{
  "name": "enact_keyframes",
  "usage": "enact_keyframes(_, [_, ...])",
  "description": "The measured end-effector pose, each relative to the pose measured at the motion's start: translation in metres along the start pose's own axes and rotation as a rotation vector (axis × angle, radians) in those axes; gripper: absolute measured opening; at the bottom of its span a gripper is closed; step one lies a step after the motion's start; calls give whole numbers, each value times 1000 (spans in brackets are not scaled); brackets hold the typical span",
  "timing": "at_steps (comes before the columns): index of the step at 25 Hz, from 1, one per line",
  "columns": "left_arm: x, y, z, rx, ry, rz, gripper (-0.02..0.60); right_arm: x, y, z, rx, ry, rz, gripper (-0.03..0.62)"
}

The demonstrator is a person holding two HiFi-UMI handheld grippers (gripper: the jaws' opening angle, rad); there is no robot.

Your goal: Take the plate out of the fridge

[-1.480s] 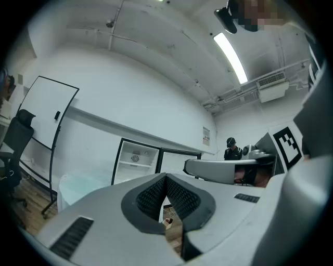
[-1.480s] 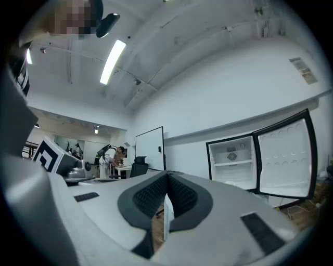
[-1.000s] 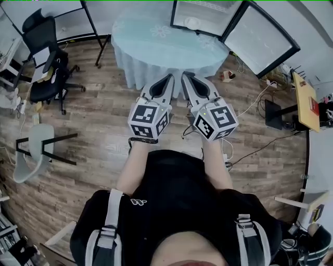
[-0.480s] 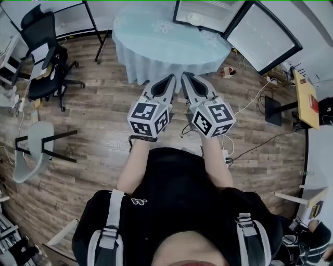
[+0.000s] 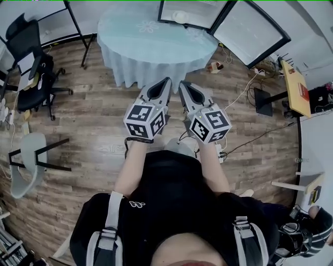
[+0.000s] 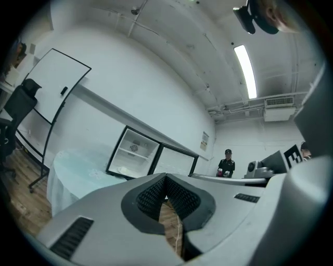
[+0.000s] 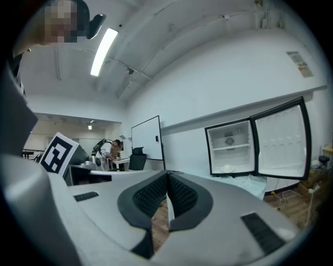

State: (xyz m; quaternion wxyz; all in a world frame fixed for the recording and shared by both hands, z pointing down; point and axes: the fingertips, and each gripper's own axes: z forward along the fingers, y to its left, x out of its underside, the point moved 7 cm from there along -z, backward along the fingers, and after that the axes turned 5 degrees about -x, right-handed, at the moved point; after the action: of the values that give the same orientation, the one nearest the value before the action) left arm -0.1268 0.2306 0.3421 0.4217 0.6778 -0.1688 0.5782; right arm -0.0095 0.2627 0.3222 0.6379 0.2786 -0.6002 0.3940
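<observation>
The small fridge (image 5: 183,12) stands open beyond a round table, its door (image 5: 251,32) swung out to the right. A pale plate (image 5: 179,16) lies on its bottom shelf. The plate (image 7: 227,168) also shows low in the fridge (image 7: 231,148) in the right gripper view, and faintly as the plate (image 6: 123,170) in the left gripper view. My left gripper (image 5: 167,81) and right gripper (image 5: 181,83) are held side by side over the wooden floor, short of the table. Both are shut with nothing between the jaws.
A round table with a light blue cloth (image 5: 156,44) stands between me and the fridge. A black office chair (image 5: 31,57) and a grey chair (image 5: 28,161) are at the left. Cables (image 5: 244,98) and a yellow table (image 5: 294,88) lie to the right. A person (image 6: 226,164) stands far off.
The table and fridge have slid left and toward the top of the head view. Both grippers stay shut, side by side.
</observation>
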Motion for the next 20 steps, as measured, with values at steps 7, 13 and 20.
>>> enact_keyframes(7, [42,-22,21,57,77,-59,12,32,-48,-12,65,44,116,5])
enact_keyframes(13, [60,12,37,-92,134,-85,12,50,-71,28,-53,65,187,5])
enact_keyframes(20, [63,23,97,-179,156,-73,12,47,-140,55,-84,32,243,5])
